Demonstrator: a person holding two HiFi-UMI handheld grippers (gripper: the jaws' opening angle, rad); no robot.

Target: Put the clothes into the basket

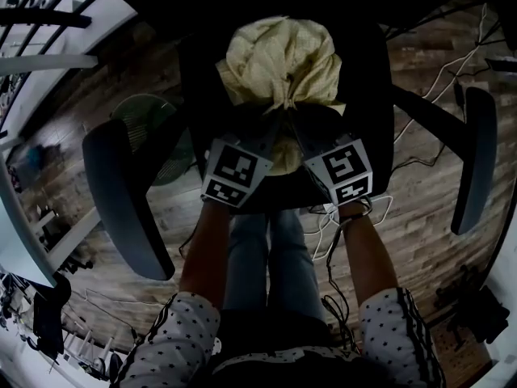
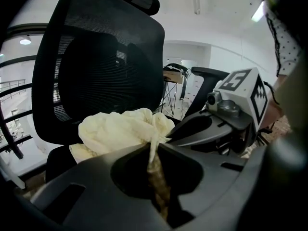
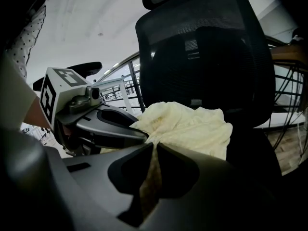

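Start nearest, at the left gripper (image 2: pixel 154 147): jaws drawn narrow and clamped on a twisted strand of the pale yellow garment (image 2: pixel 118 129). Same at the right gripper (image 3: pixel 155 147): jaws nearly together, pinching a second strand of that cloth. In the head view, find both just beside each other, tips meeting at the garment's near edge, neither nearer than the other.

Follow the cloth forward from the jaws: bunched in a loose heap straight ahead of both, lying on the seat of the black office chair (image 2: pixel 96 66), close to the mesh backrest. Hard to call a long axis in such a bundle; roughly running away from the jaws toward the backrest, gathered to a neck at the pinch.

Judged from this: grip taken, lift in hand, carry not yet begun. Likely to sag and trail from two such close pinch points, so worth raising well clear of the seat edge and the armrests (image 1: pixel 121 192) on either side.

Farther out: a round green grille (image 1: pixel 149 115), probably a fan, on the wooden floor (image 1: pixel 420 217) past the left armrest; loose cables (image 1: pixel 452 79) to the right. No basket in any view, so no telling which way to carry, nor what lies in it.
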